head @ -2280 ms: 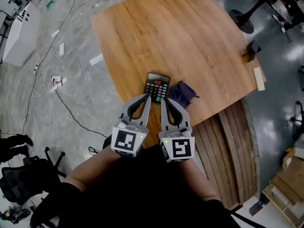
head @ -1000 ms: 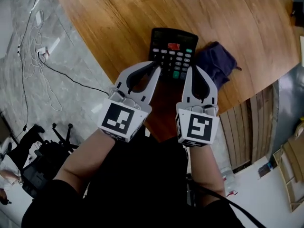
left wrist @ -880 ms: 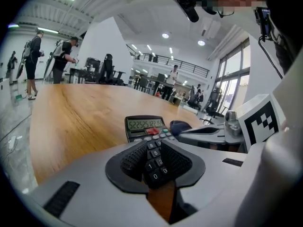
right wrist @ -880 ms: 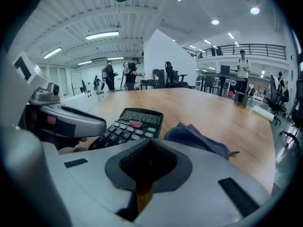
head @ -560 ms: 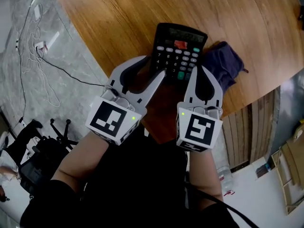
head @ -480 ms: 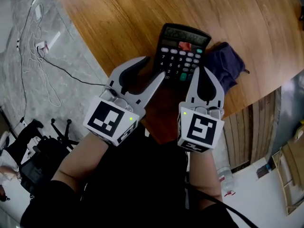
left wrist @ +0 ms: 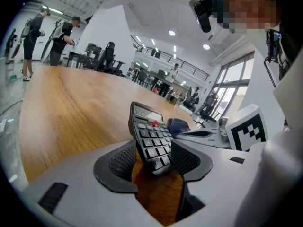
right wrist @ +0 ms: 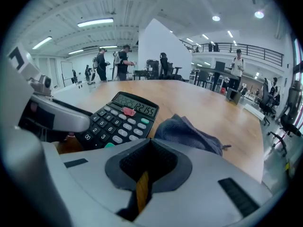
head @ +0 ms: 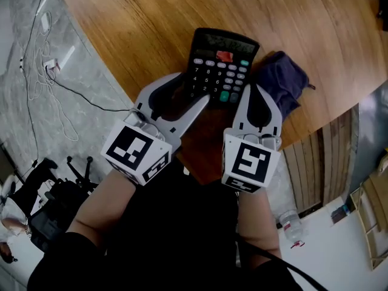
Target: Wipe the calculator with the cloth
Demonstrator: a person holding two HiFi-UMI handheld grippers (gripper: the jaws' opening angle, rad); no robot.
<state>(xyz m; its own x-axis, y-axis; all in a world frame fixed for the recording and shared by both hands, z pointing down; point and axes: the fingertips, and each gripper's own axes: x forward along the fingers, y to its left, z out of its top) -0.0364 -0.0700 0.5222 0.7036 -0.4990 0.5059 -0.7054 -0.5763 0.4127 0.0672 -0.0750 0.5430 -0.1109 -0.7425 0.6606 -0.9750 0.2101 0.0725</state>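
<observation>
Stage?
Likely steadying: left tongs opening round near corner of calculator; right tongs shut, empty, beside cloth at surface edge.
Next?
Probably clamp calculator — then open right tongs for cloth.

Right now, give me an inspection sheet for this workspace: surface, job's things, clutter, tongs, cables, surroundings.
Surface: wooden table.
Job's things: black calculator near the table's edge; dark blue cloth bunched beside it, not held.
Clutter: nothing seen.
Grippers: left tongs opening, with the calculator's near end between the jaws; right tongs shut and empty.
Cables: cables lying loose on the grey floor.
Surroundings: black office chair beside the person; people standing beyond the table.
</observation>
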